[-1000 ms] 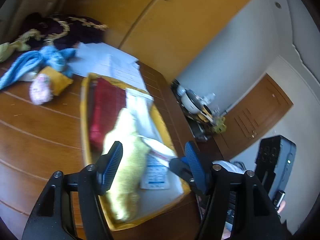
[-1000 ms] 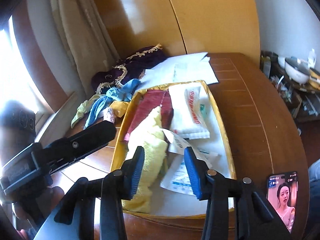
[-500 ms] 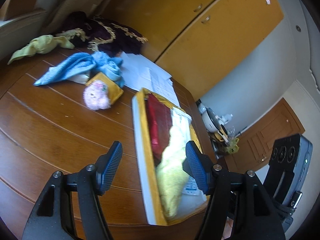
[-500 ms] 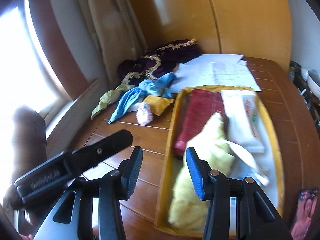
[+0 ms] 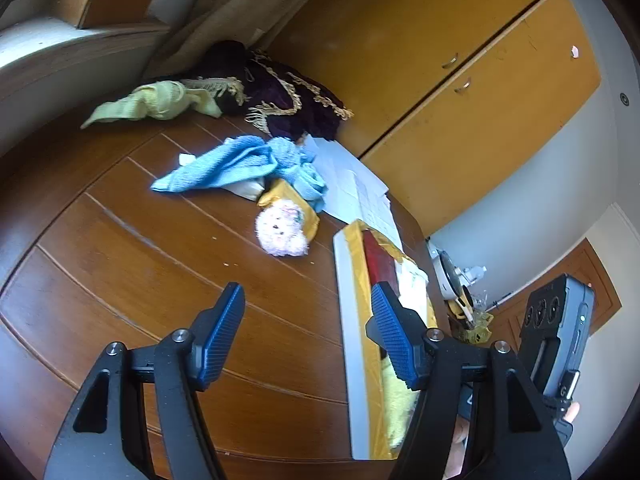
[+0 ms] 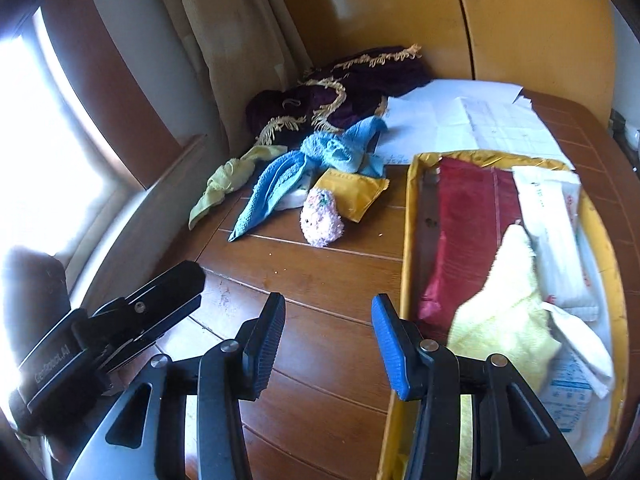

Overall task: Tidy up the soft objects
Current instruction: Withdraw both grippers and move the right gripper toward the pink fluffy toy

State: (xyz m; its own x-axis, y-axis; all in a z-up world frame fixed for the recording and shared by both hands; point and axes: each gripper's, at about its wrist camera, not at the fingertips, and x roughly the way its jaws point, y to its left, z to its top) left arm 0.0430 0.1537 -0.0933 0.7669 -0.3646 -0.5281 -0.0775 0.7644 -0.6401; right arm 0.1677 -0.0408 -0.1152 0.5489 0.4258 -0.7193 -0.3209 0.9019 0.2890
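A yellow-lined tray lies on the wooden table and holds a red cloth, a pale yellow towel and white packets. Left of the tray lie a pink fluffy toy, a yellow pouch, a blue towel and a light green cloth. My left gripper hovers open above bare table, short of the toy. My right gripper is open too, at the tray's left edge. Neither holds anything.
A dark purple fringed cloth and white papers lie at the back of the table by a curtain and yellow cupboard doors. The left gripper's body shows at the lower left of the right wrist view.
Both grippers have swung left, away from the tray's middle toward the loose items on the table. Both stayed open and empty.
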